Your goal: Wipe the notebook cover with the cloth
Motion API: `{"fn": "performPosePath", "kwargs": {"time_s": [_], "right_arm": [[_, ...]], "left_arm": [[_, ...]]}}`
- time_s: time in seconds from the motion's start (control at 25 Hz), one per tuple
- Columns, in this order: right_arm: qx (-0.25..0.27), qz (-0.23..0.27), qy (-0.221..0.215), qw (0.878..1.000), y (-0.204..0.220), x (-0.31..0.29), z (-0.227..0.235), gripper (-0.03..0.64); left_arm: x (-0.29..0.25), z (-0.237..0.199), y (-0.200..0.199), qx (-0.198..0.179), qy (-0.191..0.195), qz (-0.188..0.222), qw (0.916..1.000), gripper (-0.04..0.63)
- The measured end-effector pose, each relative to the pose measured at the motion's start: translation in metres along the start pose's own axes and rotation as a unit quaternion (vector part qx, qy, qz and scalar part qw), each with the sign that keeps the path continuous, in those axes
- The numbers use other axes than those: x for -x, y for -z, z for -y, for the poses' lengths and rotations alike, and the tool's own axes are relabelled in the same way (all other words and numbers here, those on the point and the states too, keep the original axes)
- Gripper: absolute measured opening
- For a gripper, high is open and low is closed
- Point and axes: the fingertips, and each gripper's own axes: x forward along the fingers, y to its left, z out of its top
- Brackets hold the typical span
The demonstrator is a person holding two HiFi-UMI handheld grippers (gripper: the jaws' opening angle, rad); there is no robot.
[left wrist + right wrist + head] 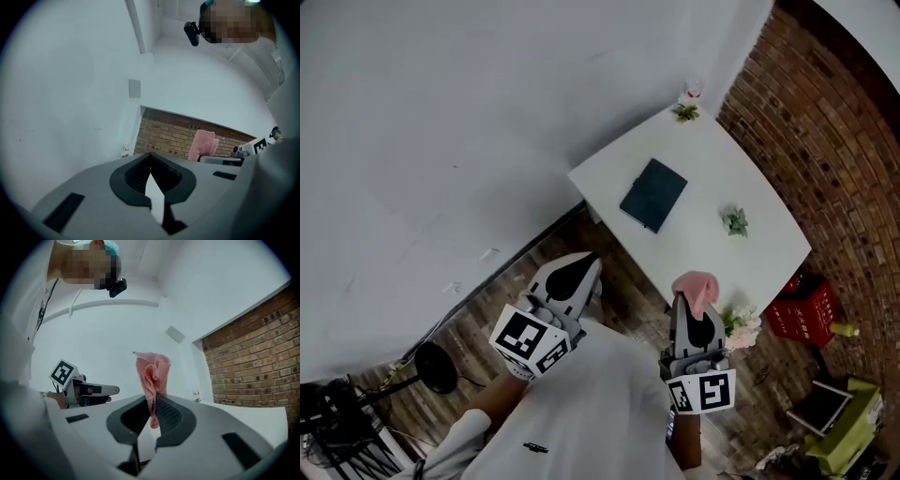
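On white table point(750, 272), nr its wall-side corner: notebook point(653, 194), flat, closed, smooth dark-teal rect. cover. Long axis skewed to table edges, one short end twd wall-side edge. Your right gripper point(154, 401) is by the near corner, tongs clamped on cloth point(153, 376): pink, waffle-knit, bunched, sticking up past tips, well apart from notebook. Your left gripper point(151, 161): tongs together, nothing btwn, off table over wood floor point(487, 319).
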Motion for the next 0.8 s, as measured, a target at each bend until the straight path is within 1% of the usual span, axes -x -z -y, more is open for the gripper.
{"fn": "performPosePath", "kwargs": {"time_s": [0.16, 0.36, 0.52, 0.64, 0.8], "right_arm": [[0.007, 0.007, 0.014, 1.000, -0.011, -0.050, 0.010, 0.017], [0.023, -0.009, 0.046, 0.999, -0.010, -0.094, 0.023, 0.017], [0.019, -0.022, 0.064, 0.998, -0.007, -0.110, 0.031, 0.017], [0.019, -0.032, 0.068, 0.997, -0.004, -0.115, 0.035, 0.017], [0.031, -0.053, 0.067, 0.996, 0.005, -0.122, 0.048, 0.017]], "left_arm": [[-0.035, -0.038, -0.022, -0.007, 0.021, -0.003, 0.9998, 0.020], [-0.066, -0.076, -0.029, 0.000, 0.049, -0.013, 0.9987, 0.018], [-0.084, -0.081, -0.022, -0.001, 0.076, -0.029, 0.9967, 0.020], [-0.092, -0.082, -0.016, 0.009, 0.084, -0.036, 0.9958, 0.020], [-0.107, -0.083, -0.001, 0.016, 0.091, -0.057, 0.9941, 0.018]]}}
